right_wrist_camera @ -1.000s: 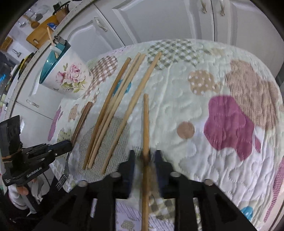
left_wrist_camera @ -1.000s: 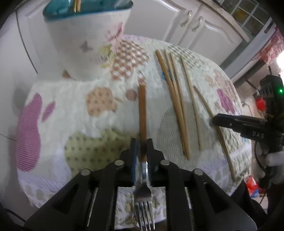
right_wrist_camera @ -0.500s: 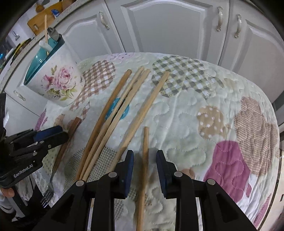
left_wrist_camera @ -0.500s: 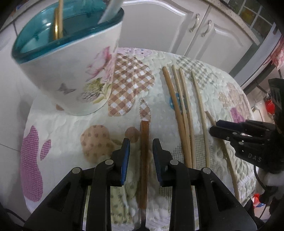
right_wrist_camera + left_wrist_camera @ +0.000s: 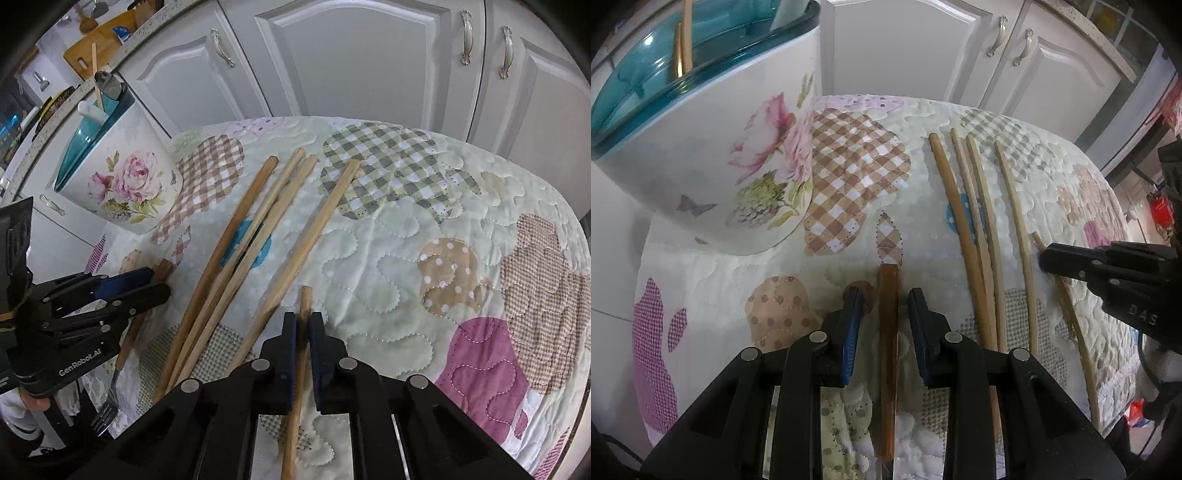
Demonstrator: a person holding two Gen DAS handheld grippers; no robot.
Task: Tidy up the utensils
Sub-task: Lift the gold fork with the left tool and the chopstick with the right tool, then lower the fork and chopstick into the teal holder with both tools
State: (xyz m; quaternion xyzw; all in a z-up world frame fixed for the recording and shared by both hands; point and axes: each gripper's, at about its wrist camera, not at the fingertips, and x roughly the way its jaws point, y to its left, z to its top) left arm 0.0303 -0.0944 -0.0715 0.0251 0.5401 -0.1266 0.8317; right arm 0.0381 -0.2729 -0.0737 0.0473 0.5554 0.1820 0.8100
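A fork with a brown wooden handle (image 5: 888,332) lies on the quilted cloth. My left gripper (image 5: 884,299) stands open astride the far part of that handle, its pads clear of the wood. The left gripper (image 5: 155,284) and the fork's tines (image 5: 103,417) also show in the right wrist view. My right gripper (image 5: 303,321) is closing its jaws on a single wooden chopstick (image 5: 305,295), with the pads pressed on it near its far end. In the left wrist view the right gripper (image 5: 1049,258) sits on that chopstick (image 5: 1075,317). Several more chopsticks (image 5: 236,266) lie side by side between the two.
A floral utensil holder with a teal rim (image 5: 720,166) stands at the cloth's far left, with a few utensils inside it (image 5: 122,184). White cabinet doors (image 5: 351,55) rise behind the round cloth-covered table (image 5: 406,240). The cloth's right half is bare.
The left gripper let go of the fork and slid up its handle toward the holder, staying open. The right gripper moved up its chopstick and shut on it.
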